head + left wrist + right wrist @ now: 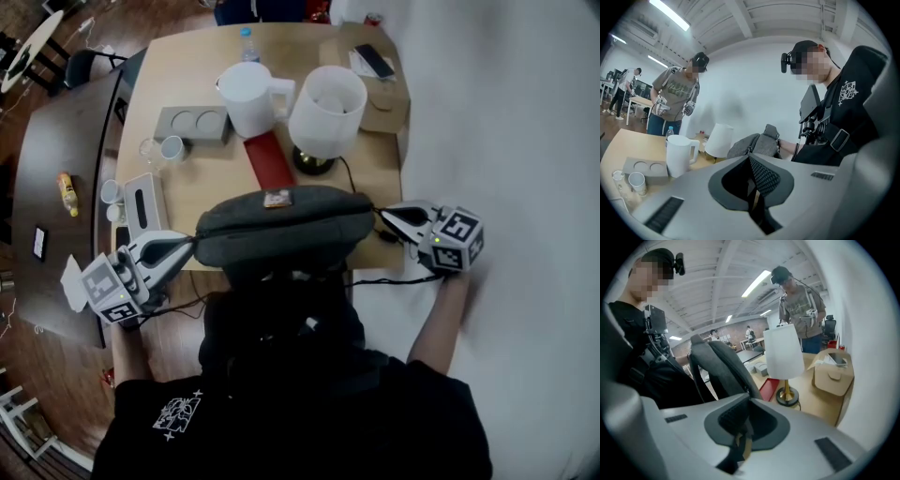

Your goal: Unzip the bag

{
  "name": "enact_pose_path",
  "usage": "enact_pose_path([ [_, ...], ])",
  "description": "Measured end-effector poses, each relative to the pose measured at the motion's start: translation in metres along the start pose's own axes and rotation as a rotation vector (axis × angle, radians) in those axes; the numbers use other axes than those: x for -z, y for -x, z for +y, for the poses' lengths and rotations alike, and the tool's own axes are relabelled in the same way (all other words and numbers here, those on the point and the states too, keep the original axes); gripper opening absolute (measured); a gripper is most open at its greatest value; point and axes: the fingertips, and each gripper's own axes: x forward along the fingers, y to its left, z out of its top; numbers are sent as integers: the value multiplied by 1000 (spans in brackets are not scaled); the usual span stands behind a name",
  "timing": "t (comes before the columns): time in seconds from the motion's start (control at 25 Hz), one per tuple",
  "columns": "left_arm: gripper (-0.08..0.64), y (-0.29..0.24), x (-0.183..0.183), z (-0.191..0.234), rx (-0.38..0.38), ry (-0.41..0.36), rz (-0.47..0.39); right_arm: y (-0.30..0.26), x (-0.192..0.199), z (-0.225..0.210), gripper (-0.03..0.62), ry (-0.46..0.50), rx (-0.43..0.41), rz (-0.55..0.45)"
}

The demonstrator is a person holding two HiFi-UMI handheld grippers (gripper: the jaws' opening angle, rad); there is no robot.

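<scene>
Wooden table (206, 173) bearing, at its near edge, a grey bag (281, 234): long, rounded, lying crosswise (small brown label on top). Behind it stand a white lamp (326, 111) and a white jug (249, 97), with a red book (270, 159) flat before them. Left gripper (187, 246) at the bag's left end, right gripper (386, 216) just beside its right end. Both have jaws together, with nothing visible between them.

No text, label or number is legible.

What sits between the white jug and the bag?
A flat red object lies between the jug and the grey bag; the head view shows it.
</scene>
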Motion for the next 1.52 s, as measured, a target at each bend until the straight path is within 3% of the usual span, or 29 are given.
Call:
enact_pose_path([
  [0.2, 3, 6, 6, 2, 15, 88, -91, -22, 27, -3, 12, -84, -61, 19],
  [0.44, 5, 14, 15, 6, 41, 196, -224, -22, 37, -7, 12, -119, -77, 16],
  [0.52, 5, 19, 15, 6, 12, 158, -193, -20, 36, -8, 12, -112, -74, 18],
  [0.68, 5, 32, 6, 5, -52, -30, 34, -18, 33, -5, 13, -103, -89, 17],
  [0.8, 6, 41, -3, 17, -96, -101, 118, -21, 27, -2, 14, -98, -104, -1],
  [1.0, 5, 36, 10, 36, -159, -49, 28, -24, 30, -7, 14, -120, -108, -28],
  [1.12, 6, 43, 14, 42, -157, -1, -16, -25, 27, -7, 14, -118, -117, -43],
  [1.4, 3, 33, 50, 46, -136, 106, -43, -23, 32, -9, 14, -132, -119, -32],
  [1.52, 3, 30, 55, 44, -157, 90, -32, -22, 31, -9, 14, -134, -118, -22],
])
